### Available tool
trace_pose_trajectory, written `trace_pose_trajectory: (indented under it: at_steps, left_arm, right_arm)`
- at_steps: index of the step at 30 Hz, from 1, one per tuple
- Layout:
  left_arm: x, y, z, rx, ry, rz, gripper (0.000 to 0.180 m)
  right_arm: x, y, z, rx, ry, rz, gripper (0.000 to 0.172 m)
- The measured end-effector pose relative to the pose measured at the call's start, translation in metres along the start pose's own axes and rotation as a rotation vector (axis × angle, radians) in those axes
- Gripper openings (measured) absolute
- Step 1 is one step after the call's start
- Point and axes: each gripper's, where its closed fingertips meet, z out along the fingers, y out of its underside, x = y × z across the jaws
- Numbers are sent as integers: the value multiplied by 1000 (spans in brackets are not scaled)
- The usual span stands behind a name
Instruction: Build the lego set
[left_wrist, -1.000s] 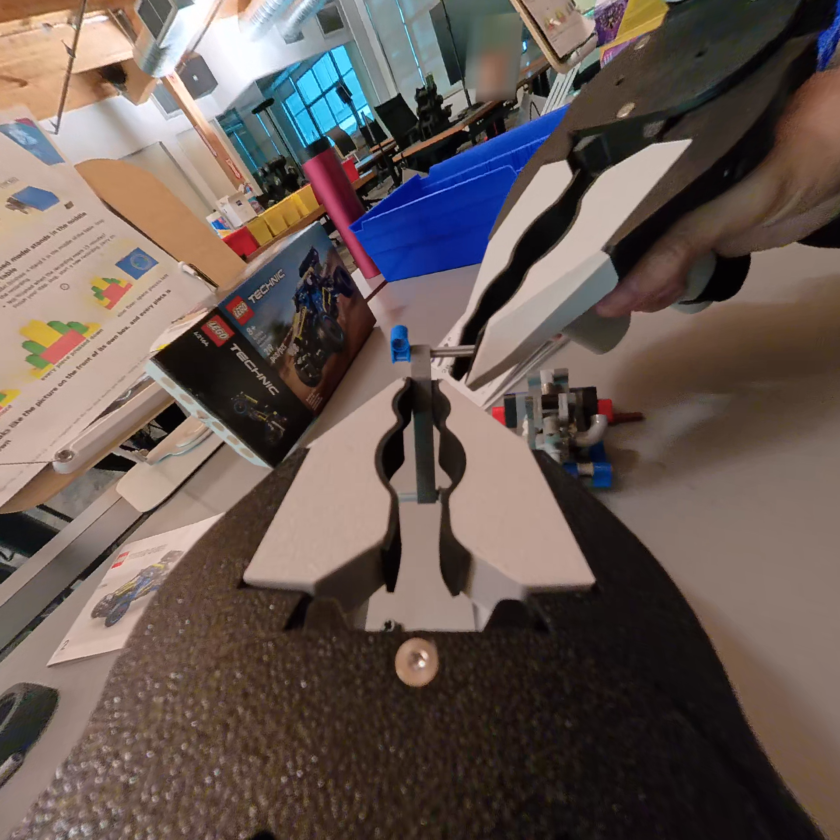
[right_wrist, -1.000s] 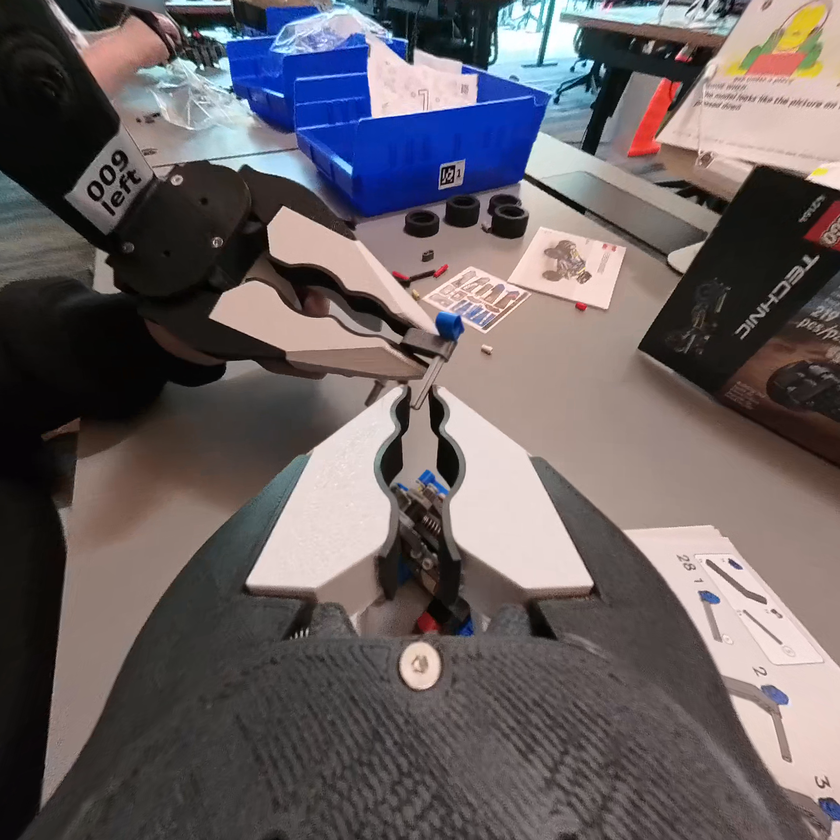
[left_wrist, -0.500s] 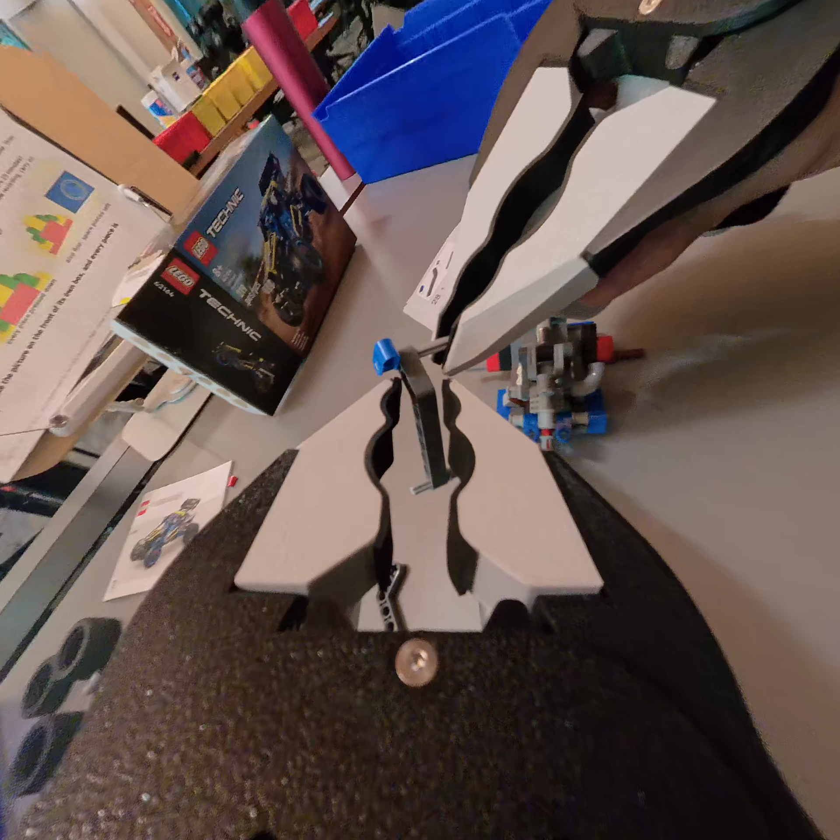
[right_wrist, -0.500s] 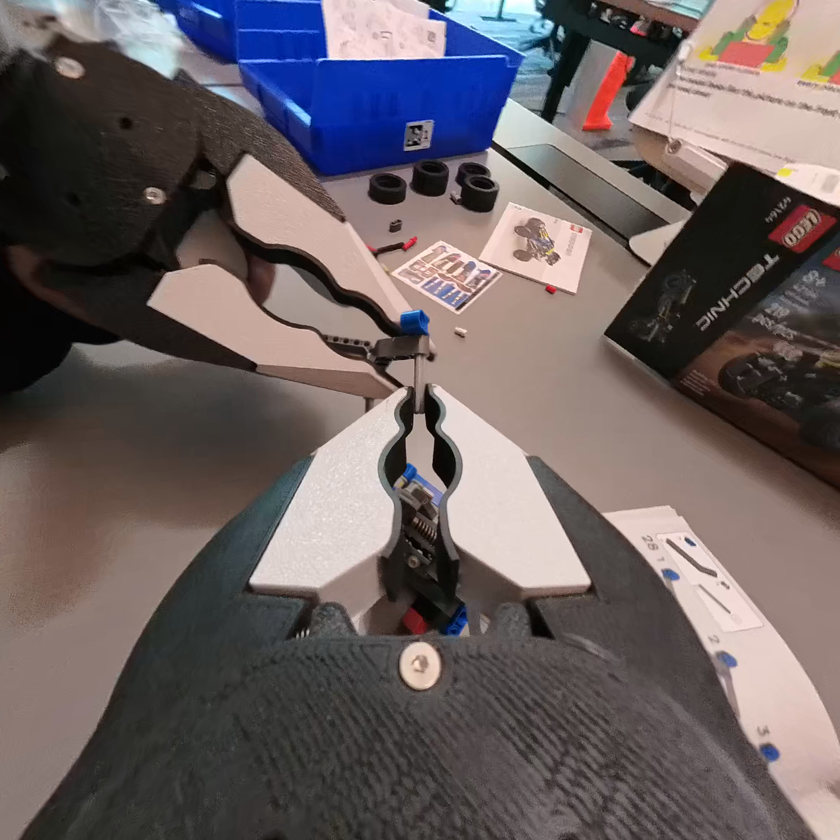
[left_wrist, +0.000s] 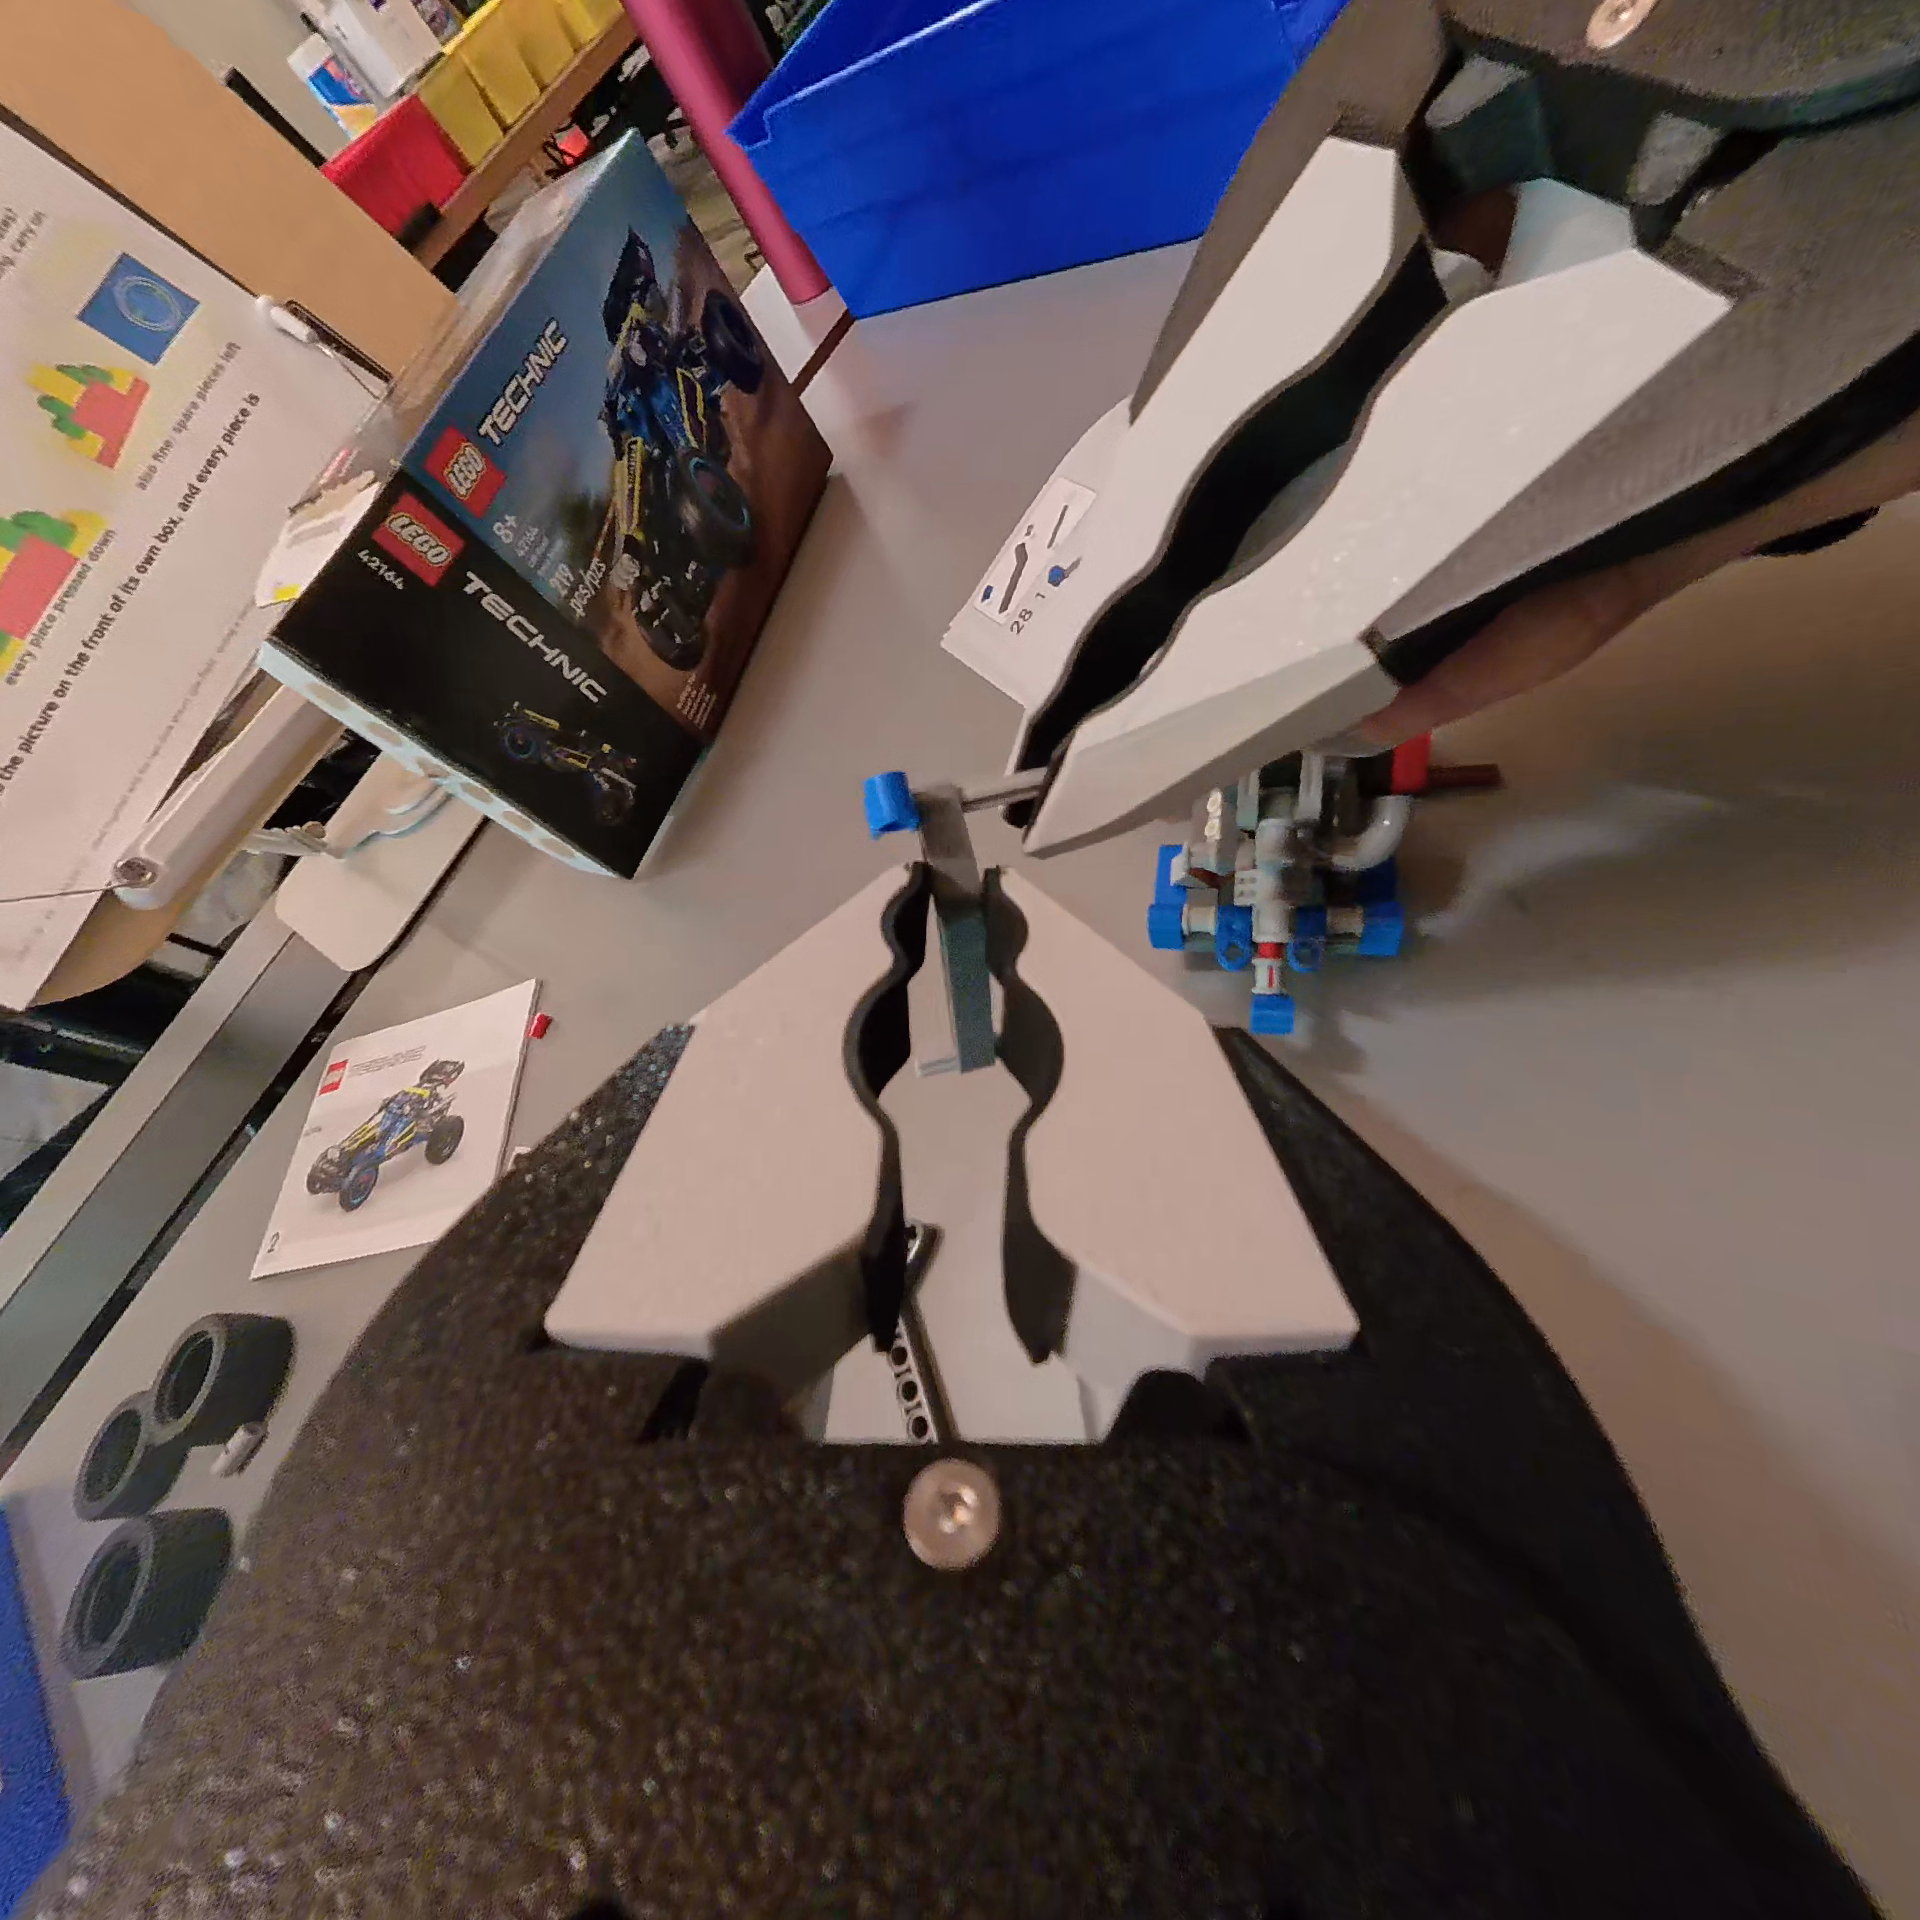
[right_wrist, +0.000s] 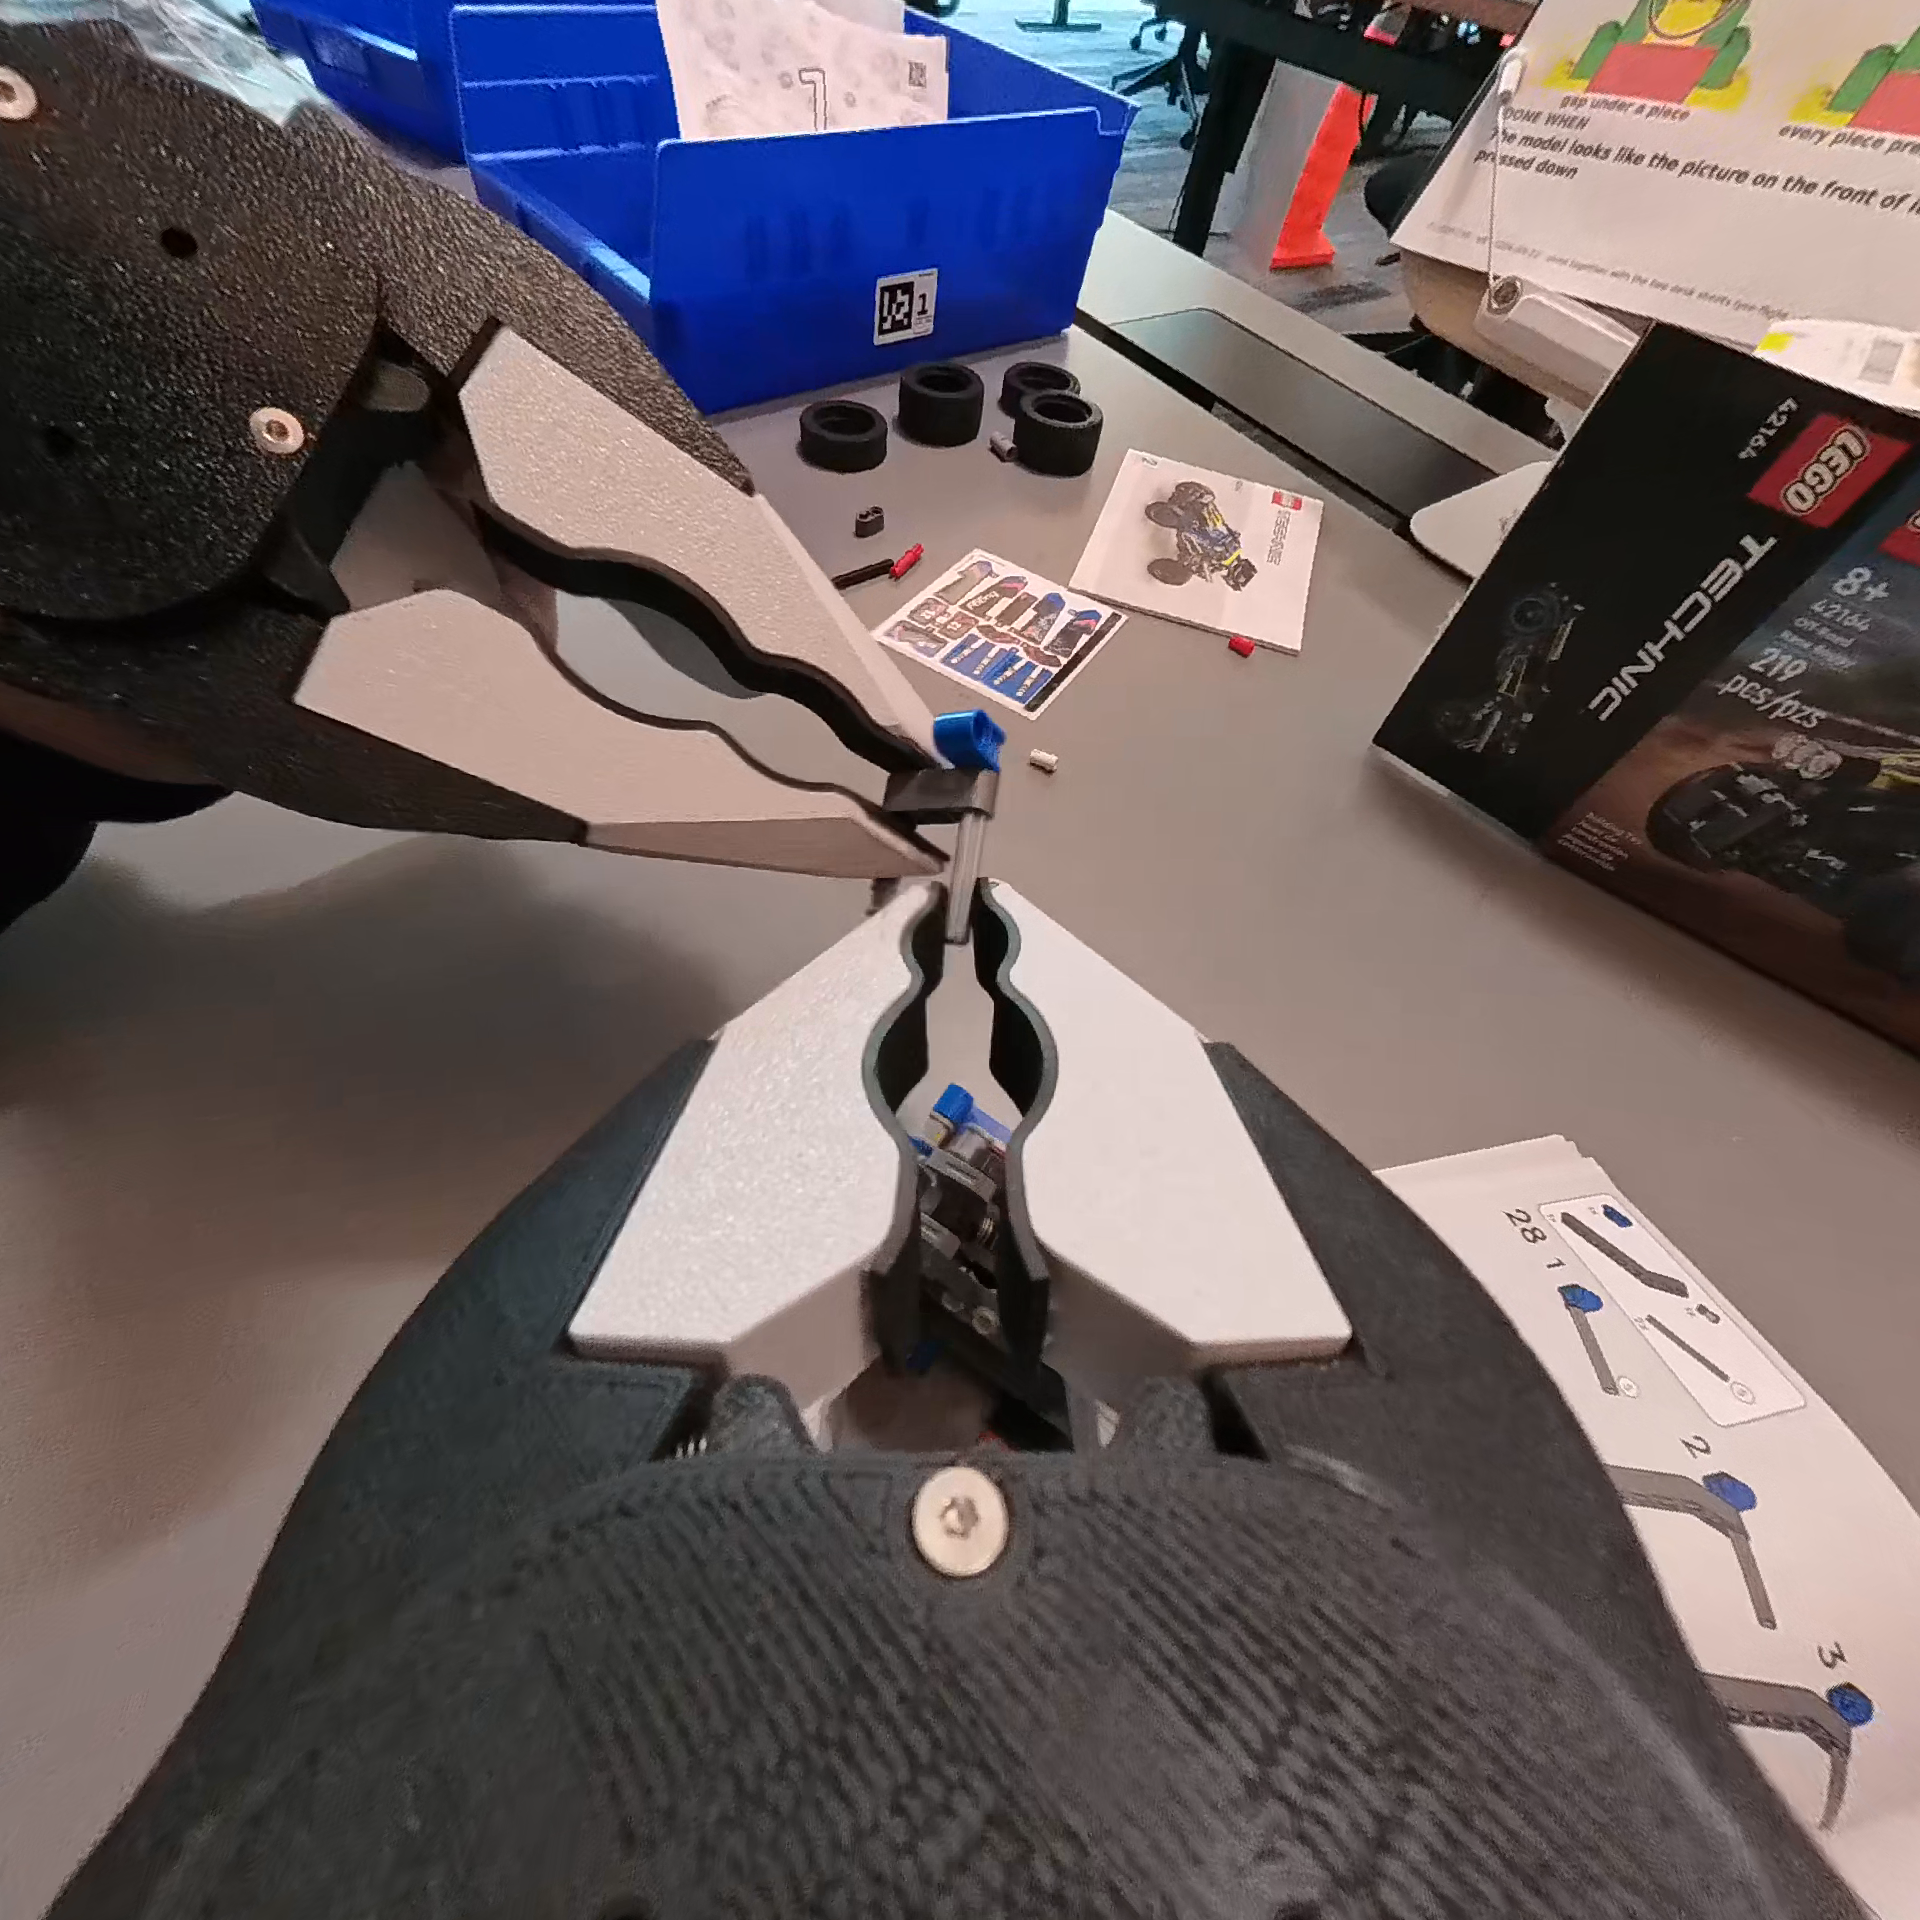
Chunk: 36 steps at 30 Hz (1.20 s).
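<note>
Cardboard box (left_wrist: 499, 623): dark printed toy-kit carton at far left on the grey tabletop (left_wrist: 1558, 1247); a white booklet (left_wrist: 405, 1122) and black rubber tyres (left_wrist: 156, 1455) lie nearer the camera.
Left gripper (left_wrist: 951, 896): clenched on a dark grey flat plastic beam (left_wrist: 966, 987), with both tips pressing on its faces; the beam is held clear of the table, between the two grippers.
Blue bush (left_wrist: 886, 805): small blue plastic connector at the beam's far end.
Axle: thin light grey plastic rod (left_wrist: 997, 797) passing through that same end and pointing right.
Right gripper (left_wrist: 1039, 821): pinched on the rod's free end.
Small model (left_wrist: 1278, 894): blue, grey and white brick assembly on the table, just beyond the right gripper.
Handling: the beam and rod are judged light, stiff and smooth. The slender rod may twist or slip in a pinch; the beam's flat faces give the surest hold.
</note>
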Motion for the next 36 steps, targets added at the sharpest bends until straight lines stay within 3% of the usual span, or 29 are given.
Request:
trace_pose_trajectory:
  at_steps: [4, 9, 17, 31, 36]
  left_arm:
    - [0, -1, 0, 6, 18, -53, 8]
    - [-2, 0, 3, -7, -19, 32, 6]
    - [-4, -13, 0, 102, -58, 54, 6]
    - [1, -5, -1, 119, 78, -78, 5]
    - [-3, 9, 0, 97, 113, -136, 5]
  right_arm:
    - [0, 0, -1, 3, -7, 9, 2]
    - [-3, 1, 0, -3, -29, 19, 3]
    - [0, -3, -5, 43, -82, 110, 2]
    - [-12, -1, -13, 62, -176, -135, 6]
    - [-16, -11, -16, 121, -163, -213, 21]
